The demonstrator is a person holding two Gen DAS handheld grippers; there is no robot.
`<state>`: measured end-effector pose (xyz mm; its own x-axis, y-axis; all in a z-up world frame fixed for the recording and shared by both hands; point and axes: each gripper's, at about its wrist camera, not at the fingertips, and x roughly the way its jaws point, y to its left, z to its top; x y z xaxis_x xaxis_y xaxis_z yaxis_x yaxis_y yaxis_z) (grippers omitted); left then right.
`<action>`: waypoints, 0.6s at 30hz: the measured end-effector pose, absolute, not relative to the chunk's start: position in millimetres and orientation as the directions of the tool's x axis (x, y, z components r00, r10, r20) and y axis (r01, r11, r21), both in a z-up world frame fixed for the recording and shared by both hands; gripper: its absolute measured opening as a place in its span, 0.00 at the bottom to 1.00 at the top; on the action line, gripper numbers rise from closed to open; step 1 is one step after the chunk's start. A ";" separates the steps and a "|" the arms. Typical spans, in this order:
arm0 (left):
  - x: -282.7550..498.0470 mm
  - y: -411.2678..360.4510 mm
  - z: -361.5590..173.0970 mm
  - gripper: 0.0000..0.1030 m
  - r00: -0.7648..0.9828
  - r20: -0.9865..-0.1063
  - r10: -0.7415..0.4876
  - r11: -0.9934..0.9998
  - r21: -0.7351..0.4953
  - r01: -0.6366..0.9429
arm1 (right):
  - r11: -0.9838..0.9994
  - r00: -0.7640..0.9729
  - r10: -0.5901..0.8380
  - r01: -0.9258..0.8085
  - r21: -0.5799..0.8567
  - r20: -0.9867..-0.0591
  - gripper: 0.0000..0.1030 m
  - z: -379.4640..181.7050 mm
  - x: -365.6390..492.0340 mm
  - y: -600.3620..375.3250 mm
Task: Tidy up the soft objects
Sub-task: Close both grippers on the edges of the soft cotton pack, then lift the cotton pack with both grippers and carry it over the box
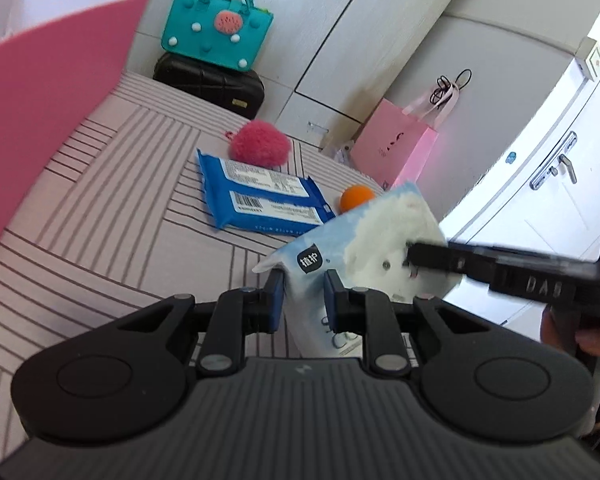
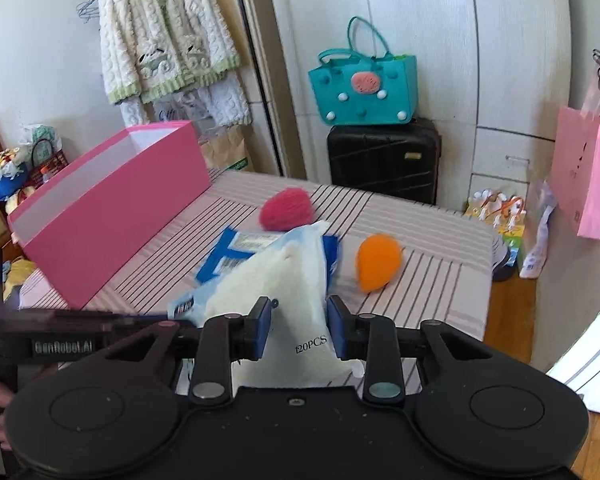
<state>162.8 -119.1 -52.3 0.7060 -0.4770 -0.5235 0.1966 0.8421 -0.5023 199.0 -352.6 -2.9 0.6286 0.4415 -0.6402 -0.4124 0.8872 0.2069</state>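
Cotton-pad pack (image 1: 364,248) held between both my grippers, lifted above the striped bed (image 1: 100,240).

My left gripper (image 1: 303,300) pinches one end of the pale-blue pack and my right gripper (image 2: 298,330) clamps the other, near the "120PCS" print; each set of blue pads presses into the plastic. Just beyond it on the bedspread lie a blue wipes packet (image 1: 256,196) and an orange ball (image 1: 356,197), with a pink fluffy ball (image 1: 260,145) behind the packet. Further left stands the open pink box (image 2: 112,208); past the bed's end, a teal bag (image 2: 364,88) sits on a black suitcase (image 2: 384,160).
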 end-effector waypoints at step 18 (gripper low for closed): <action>132.3 -102.7 -10.7 0.19 0.701 -0.569 -0.429 0.903 -0.298 0.310 | 0.900 0.543 0.408 -0.373 0.224 -0.734 0.41 -9.0 160.8 -312.1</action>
<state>132.3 -102.7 -10.7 0.7013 -0.4289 -0.5694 0.3101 0.9028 -0.2981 160.8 -312.1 -9.0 0.5432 0.4077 -0.7340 -0.3735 0.9003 0.2237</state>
